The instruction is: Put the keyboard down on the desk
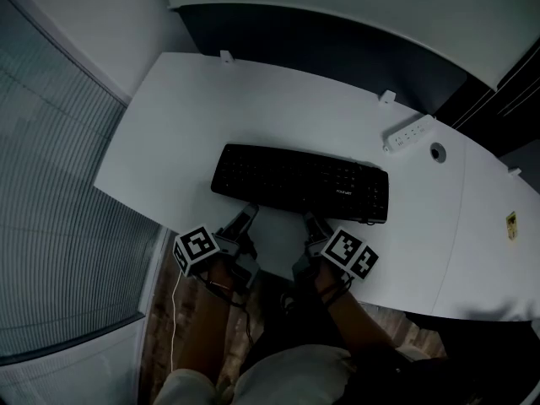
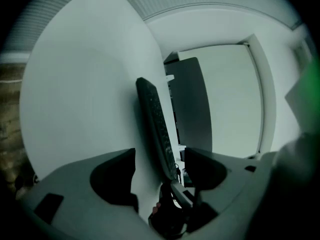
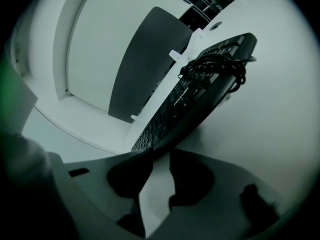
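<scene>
**Fig.** The smooth white desk (image 1: 194,116) carried the flat black rectangular plastic keyboard (image 1: 299,180) close along its front edge, within my reach. Whether it lay fully flat I could not tell. My right gripper (image 1: 312,224) was clamped on the keyboard's thin front lip, presumably to steady the set-down. My left gripper (image 1: 247,216) stood with its jaws apart, straddling that same lip. A bundled black cable (image 3: 215,66) rested on the ridged keys.

head view: high, steeply down on desk (image 1: 253,99) | both gripper views: low, close, along keyboard (image 3: 175,109) | shared by all
</scene>
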The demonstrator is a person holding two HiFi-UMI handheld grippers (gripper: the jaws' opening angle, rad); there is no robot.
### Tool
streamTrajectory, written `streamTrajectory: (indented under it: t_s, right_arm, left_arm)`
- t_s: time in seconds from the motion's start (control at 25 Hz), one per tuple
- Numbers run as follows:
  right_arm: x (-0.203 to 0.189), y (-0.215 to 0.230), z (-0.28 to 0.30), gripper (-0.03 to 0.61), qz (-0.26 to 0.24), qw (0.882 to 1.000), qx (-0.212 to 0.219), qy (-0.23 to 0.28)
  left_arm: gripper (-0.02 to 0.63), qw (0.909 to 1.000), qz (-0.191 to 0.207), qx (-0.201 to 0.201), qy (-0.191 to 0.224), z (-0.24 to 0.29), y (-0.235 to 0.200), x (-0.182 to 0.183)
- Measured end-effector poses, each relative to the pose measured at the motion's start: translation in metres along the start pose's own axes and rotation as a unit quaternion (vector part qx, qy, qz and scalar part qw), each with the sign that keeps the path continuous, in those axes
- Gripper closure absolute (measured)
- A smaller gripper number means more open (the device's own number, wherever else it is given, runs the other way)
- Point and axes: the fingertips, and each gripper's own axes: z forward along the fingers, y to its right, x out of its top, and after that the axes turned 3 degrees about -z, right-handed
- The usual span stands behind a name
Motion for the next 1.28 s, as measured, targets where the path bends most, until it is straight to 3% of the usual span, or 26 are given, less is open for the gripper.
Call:
streamTrajectory:
  t_s: [0.12, 0.2, 0.28, 0.4, 0.48, 0.56, 1.12, 1.28]
  right_arm:
    - [-0.002, 0.002, 0.001, 0.462, 0.000, 1.000, -0.005, -0.002]
    - [-0.003, 0.003, 0.001, 0.462, -0.003, 1.000, -0.008, -0.003]
    - [-0.003, 0.004, 0.002, 0.462, -0.010, 1.000, -0.012, -0.005]
    - [-0.004, 0.005, 0.003, 0.462, -0.017, 1.000, -0.017, -0.011]
    - [-0.004, 0.006, 0.004, 0.462, -0.019, 1.000, -0.021, -0.014]
    - [-0.006, 0.008, 0.005, 0.462, -0.018, 0.999, -0.025, -0.017]
    - [-0.011, 0.018, 0.010, 0.462, -0.027, 0.997, -0.051, -0.046]
    - [-0.011, 0.019, 0.010, 0.462, -0.029, 0.995, -0.068, -0.063]
  left_arm:
    - [0.328, 0.9941, 0.108, 0.006, 0.004, -0.012, 0.016, -0.001]
    - [0.384, 0.9788, 0.203, 0.025, 0.008, -0.018, 0.025, -0.001]
    - [0.421, 0.9536, 0.296, 0.053, 0.014, -0.022, 0.032, -0.002]
    - [0.442, 0.9073, 0.409, 0.093, 0.033, -0.028, 0.042, -0.003]
    - [0.470, 0.8792, 0.460, 0.116, 0.049, -0.032, 0.046, -0.002]
    - [0.499, 0.8626, 0.485, 0.131, 0.059, -0.034, 0.046, -0.003]
    - [0.554, 0.8629, 0.473, 0.156, 0.082, -0.052, 0.028, -0.004]
    - [0.588, 0.8594, 0.477, 0.162, 0.086, -0.056, 0.024, -0.009]
